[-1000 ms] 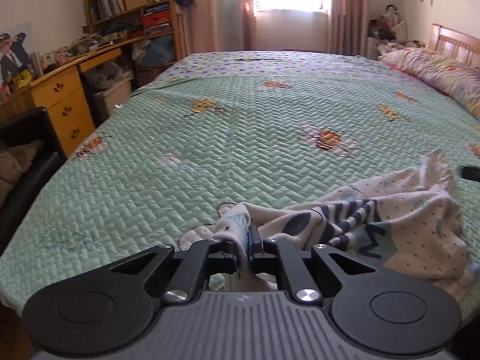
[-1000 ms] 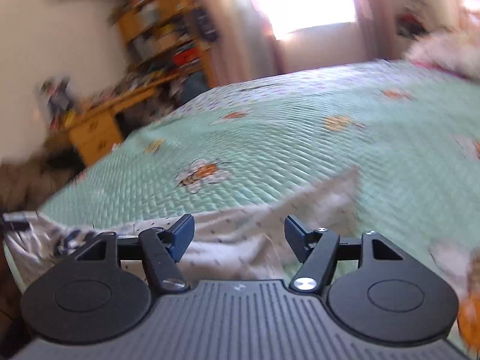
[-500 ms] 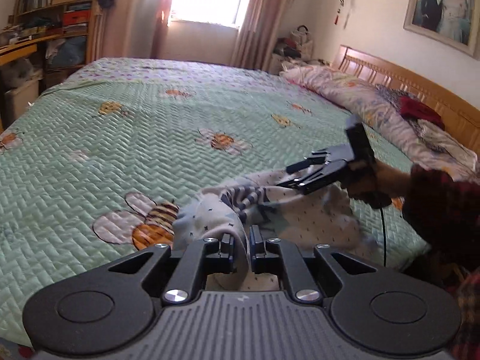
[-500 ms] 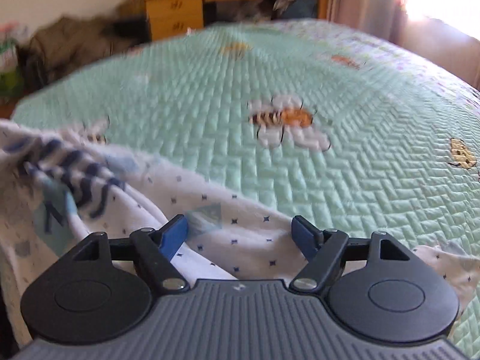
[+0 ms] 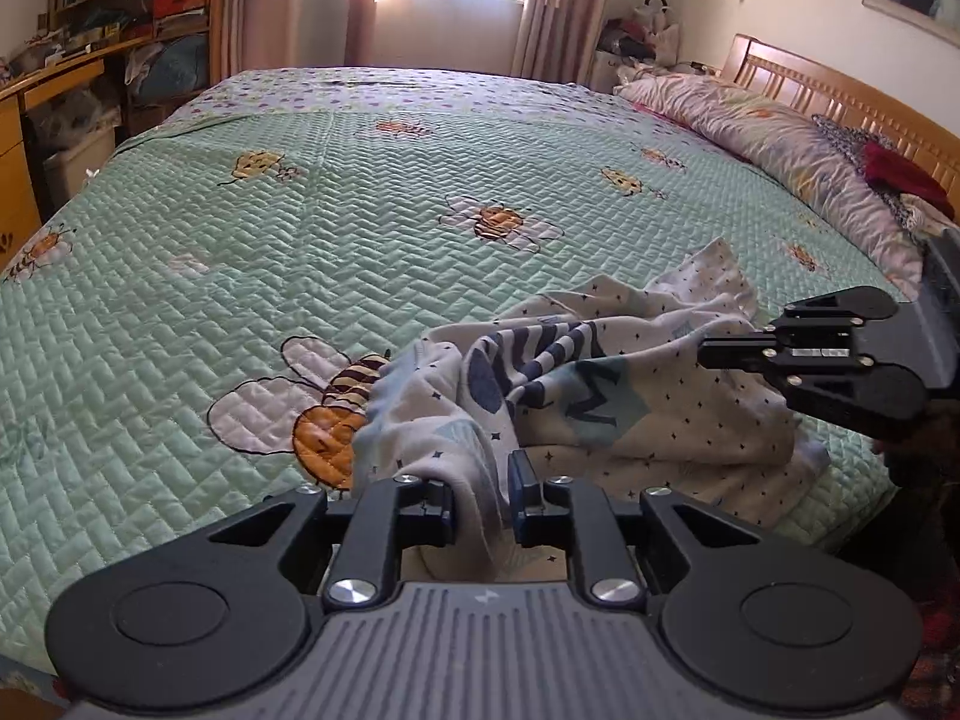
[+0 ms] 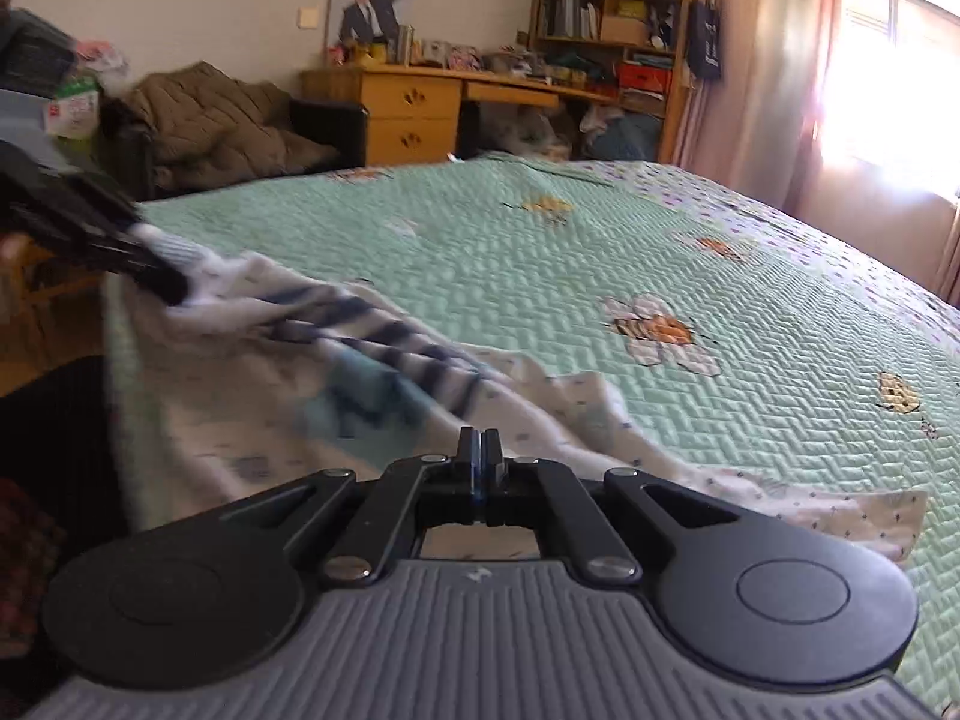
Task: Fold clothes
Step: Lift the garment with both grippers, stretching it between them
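Observation:
A white garment [image 5: 630,420] with small dark dots and navy stripes lies crumpled at the near edge of the green quilted bed [image 5: 360,240]. My left gripper [image 5: 483,492] has a fold of it between its pads. Its jaws are opening, with the cloth still filling the gap. In the right wrist view the left gripper [image 6: 162,282] holds that end of the garment [image 6: 270,420] raised off the bed. My right gripper [image 6: 480,450] is shut just over the garment's other end. No cloth shows between its pads. From the left wrist view, the right gripper [image 5: 702,354] hovers over the garment.
The bee-patterned quilt [image 6: 660,240] stretches bare beyond the garment. Pillows [image 5: 780,138] and a wooden headboard [image 5: 840,90] lie at the right. A wooden desk [image 6: 420,108], shelves and a dark chair [image 6: 240,126] with a brown coat stand past the bed's far side.
My right gripper has gone from wide open to shut and swung across the garment. The left jaws have parted slightly around the fold. The left hand has dipped a little.

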Tool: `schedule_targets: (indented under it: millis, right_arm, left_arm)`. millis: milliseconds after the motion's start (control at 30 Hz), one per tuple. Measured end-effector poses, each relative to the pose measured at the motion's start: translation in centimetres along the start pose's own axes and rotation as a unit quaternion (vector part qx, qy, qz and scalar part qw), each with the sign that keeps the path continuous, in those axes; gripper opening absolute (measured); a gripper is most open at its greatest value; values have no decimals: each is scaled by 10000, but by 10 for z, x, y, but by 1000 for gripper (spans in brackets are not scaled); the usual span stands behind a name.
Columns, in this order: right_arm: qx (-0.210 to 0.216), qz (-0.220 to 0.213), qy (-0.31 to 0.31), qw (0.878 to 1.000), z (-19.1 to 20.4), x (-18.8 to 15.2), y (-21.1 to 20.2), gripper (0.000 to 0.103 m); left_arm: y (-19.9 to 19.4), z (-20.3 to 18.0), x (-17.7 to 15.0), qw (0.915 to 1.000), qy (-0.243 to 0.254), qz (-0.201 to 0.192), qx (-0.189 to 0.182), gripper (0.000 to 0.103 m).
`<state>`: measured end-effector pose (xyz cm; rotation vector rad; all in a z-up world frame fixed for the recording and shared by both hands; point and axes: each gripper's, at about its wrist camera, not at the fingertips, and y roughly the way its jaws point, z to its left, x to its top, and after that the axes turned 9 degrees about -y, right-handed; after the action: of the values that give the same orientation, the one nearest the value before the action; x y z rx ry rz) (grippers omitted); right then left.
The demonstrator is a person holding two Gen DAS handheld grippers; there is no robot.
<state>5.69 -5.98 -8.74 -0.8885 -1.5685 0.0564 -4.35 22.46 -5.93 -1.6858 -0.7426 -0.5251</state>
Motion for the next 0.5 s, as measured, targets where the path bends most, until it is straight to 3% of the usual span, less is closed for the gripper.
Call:
schedule_targets:
  millis: [67,100,133,167,200,233,433,467,500]
  right_arm:
    - [-180,30,-52,9998,-5,5,-1,3]
    - [-262,43,0,9996,-13,8,1,10]
    - [-343,45,106,9993,-23,11,6,33]
    - [-445,31,226,9987,-34,14,14,49]
    - [-557,30,305,9980,-45,16,24,78]
    - [-567,84,292,9979,-54,17,36,86]
    - [-122,884,281,9956,-75,12,112,85]
    - [-3,941,336,9950,-71,7,119,81]
    - [111,877,411,9952,-66,3,120,61]
  left_arm:
    - [2,-6,-1,9999,90,49,-18,19]
    - [3,-9,-1,9999,135,73,-27,20]
    - [4,-12,-2,9998,166,101,-27,20]
    - [4,-14,-2,9997,181,132,-21,20]
    - [5,-16,-2,9997,187,160,-13,20]
    - [5,-18,-1,9997,190,183,-8,20]
    - [6,-23,3,9992,167,315,153,24]
    - [7,-23,4,9991,139,331,208,24]
    - [8,-23,5,9990,102,338,287,25]
